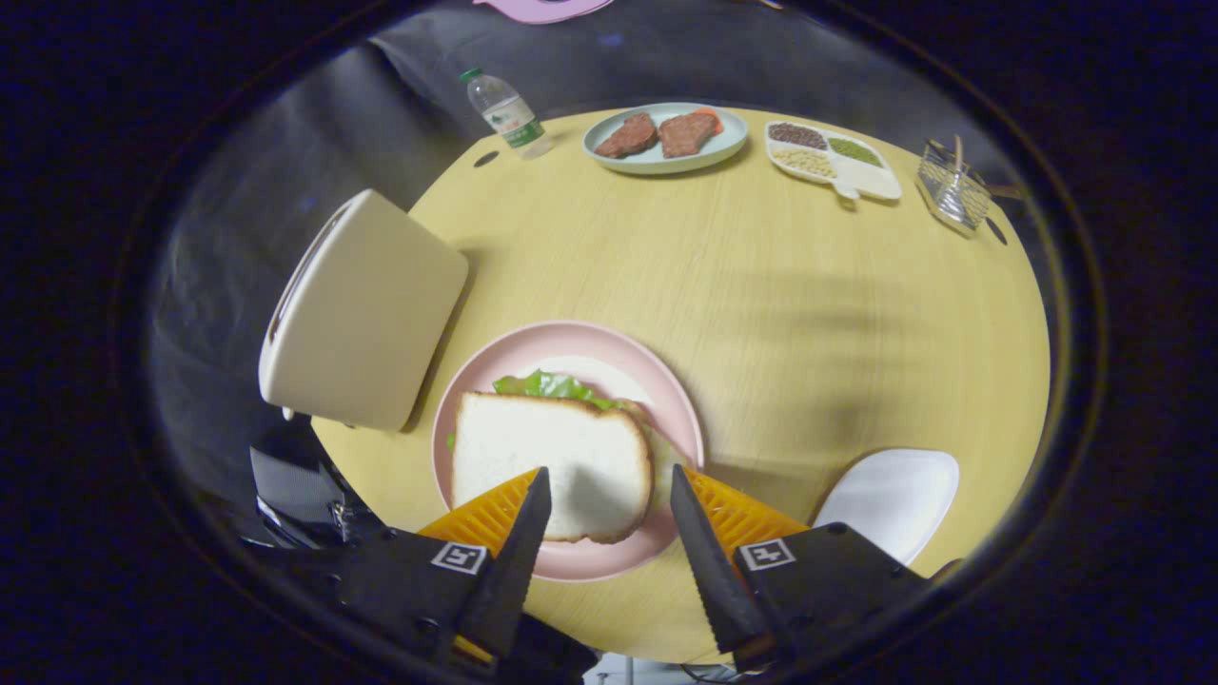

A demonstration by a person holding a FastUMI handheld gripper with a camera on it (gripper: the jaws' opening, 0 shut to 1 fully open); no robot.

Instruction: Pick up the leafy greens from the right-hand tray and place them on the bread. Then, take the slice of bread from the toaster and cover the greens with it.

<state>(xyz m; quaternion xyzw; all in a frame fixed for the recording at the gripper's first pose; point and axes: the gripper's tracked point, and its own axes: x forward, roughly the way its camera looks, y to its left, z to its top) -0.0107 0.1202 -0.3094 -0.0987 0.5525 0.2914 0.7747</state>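
From the gripper view, the gripper (609, 490) hangs over the near side of the round tabletop (761, 276) with its jaws spread fairly wide and nothing between them. The gap frames the near right corner of the slice of bread (547, 461), but neither finger presses on it.

That slice lies flat on the pink plate (571, 344), and the leafy greens (552, 385) peek out from under its far edge, so they look already covered. To my eye the task is at or close to its end.

The bread looks light, soft and easily dented; a hard pinch would crush the crumb and leave marks. If it needs nudging square over the greens, I would take it by the crust at opposite edges, gently, or push on the crust. The greens look thin, limp and a little slippery, likely to slide or bunch if the top slice is dragged sideways. Lifting beats sliding here.

The toaster (366, 309) stands just left of the plate, beyond the left finger; I cannot see into its slot. The white tray (894, 499) to the right, beyond the right finger, looks bare. Far across the tabletop sit a water bottle (506, 114), a plate of meat slices (664, 138) and a divided dish of beans (833, 160).
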